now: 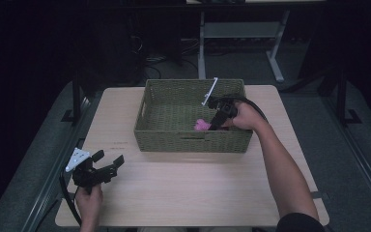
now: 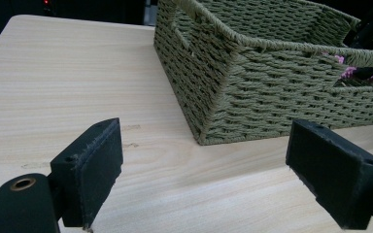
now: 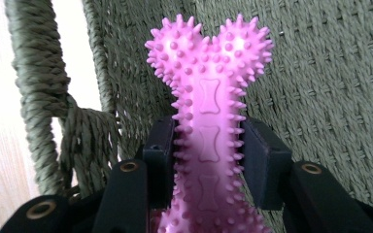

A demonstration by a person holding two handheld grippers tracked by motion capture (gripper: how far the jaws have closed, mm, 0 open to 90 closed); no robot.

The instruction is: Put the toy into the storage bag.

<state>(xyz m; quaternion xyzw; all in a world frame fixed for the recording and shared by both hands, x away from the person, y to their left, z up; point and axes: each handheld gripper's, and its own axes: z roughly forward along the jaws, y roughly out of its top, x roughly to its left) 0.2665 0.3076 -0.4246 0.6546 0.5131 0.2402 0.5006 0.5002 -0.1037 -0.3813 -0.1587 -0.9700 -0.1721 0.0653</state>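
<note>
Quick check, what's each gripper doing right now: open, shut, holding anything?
Left gripper: open, empty, held over the table near its front left corner.
Right gripper: shut on the pink spiky bone toy, inside the green woven basket.

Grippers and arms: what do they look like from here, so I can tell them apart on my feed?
Both are black with flat rectangular jaws and brass-coloured rivets. The left gripper carries a pale grey three-cornered plate; the right gripper trails a thick black cable. The forearms are bare, with a dark sleeve at the right upper arm.
</note>
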